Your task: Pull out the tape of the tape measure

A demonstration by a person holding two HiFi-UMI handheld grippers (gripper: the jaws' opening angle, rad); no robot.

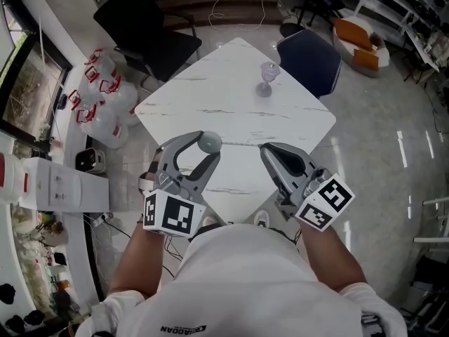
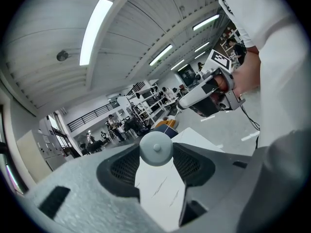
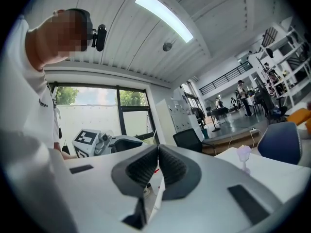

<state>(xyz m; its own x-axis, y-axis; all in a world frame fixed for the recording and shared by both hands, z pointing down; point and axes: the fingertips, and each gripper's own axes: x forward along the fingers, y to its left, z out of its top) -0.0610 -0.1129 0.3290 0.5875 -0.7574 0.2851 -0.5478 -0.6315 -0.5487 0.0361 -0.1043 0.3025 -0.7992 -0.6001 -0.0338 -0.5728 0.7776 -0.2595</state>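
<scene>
A small round grey tape measure point(image 1: 210, 142) is pinched between the tips of my left gripper point(image 1: 208, 147), held above the near part of the white table point(image 1: 231, 104). In the left gripper view its disc point(image 2: 156, 147) fills the gap at the jaw tips of the left gripper point(image 2: 156, 155). No tape shows outside the case. My right gripper point(image 1: 267, 149) is beside it to the right, a little apart, jaws pressed together. In the right gripper view the right gripper point(image 3: 157, 150) shows nothing clearly between its pads.
A clear stemmed glass point(image 1: 267, 78) stands toward the far side of the table. A black chair point(image 1: 147, 27) and a blue chair point(image 1: 309, 62) sit at the far edges. Water jugs point(image 1: 102, 97) are on the floor to the left.
</scene>
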